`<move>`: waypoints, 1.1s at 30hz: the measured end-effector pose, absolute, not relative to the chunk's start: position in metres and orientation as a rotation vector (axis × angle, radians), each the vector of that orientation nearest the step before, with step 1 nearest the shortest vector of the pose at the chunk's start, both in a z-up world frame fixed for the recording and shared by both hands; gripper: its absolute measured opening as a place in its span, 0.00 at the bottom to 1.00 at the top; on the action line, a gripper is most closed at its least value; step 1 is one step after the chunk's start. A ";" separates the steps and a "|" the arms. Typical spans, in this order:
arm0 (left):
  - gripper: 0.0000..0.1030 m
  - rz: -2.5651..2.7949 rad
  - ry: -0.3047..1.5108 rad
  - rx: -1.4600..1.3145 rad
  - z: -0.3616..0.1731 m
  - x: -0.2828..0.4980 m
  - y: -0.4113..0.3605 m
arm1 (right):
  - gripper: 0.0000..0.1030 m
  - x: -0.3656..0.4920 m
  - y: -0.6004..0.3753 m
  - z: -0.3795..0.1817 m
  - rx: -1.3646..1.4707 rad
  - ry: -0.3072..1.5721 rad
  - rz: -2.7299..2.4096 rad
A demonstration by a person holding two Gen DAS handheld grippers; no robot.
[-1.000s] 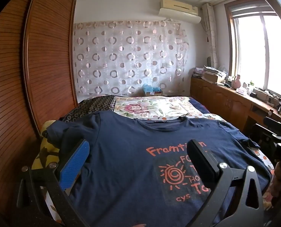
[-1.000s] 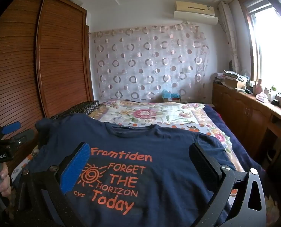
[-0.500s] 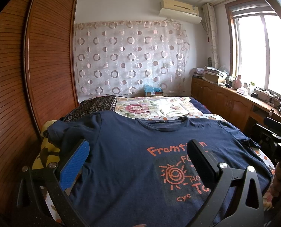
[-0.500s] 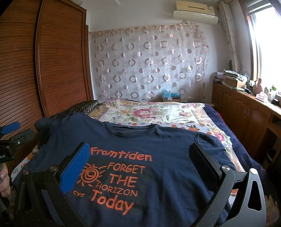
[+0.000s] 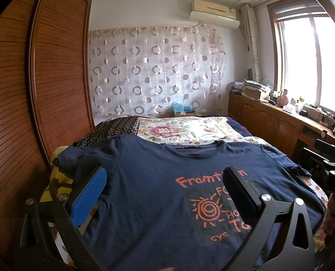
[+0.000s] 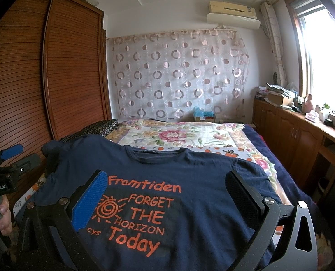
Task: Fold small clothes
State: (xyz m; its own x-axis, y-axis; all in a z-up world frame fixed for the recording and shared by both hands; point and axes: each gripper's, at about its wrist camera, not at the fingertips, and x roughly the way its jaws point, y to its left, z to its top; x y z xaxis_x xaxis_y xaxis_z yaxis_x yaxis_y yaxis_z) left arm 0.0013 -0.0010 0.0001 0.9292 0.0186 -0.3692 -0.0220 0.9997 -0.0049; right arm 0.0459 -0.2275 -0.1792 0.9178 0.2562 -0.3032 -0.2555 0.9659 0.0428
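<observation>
Your shirt's (image 5: pixel 158 194) hem ran off the lower edge. Your left gripper's finger (image 5: pixel 239 194) covered part of the lettering (image 5: pixel 190 180). The collar label (image 5: pixel 192 146) was too small to read.

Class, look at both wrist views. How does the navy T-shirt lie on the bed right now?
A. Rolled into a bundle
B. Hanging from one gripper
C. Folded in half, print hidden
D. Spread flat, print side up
D. The navy T-shirt is spread flat on the bed with its orange print facing up, and the left gripper and right gripper both stand open above it, holding nothing.
</observation>
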 end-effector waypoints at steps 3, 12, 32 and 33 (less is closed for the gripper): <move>1.00 0.022 0.377 -0.009 0.000 0.001 -0.001 | 1.00 0.046 -0.228 -0.179 0.002 0.313 0.263; 1.00 0.022 0.375 -0.008 0.000 0.001 -0.001 | 1.00 0.046 -0.228 -0.179 0.001 0.311 0.264; 1.00 0.023 0.370 -0.006 0.001 -0.003 -0.002 | 1.00 0.046 -0.228 -0.179 -0.001 0.310 0.263; 1.00 0.022 0.370 -0.005 0.001 -0.003 -0.002 | 1.00 0.046 -0.228 -0.179 -0.002 0.309 0.263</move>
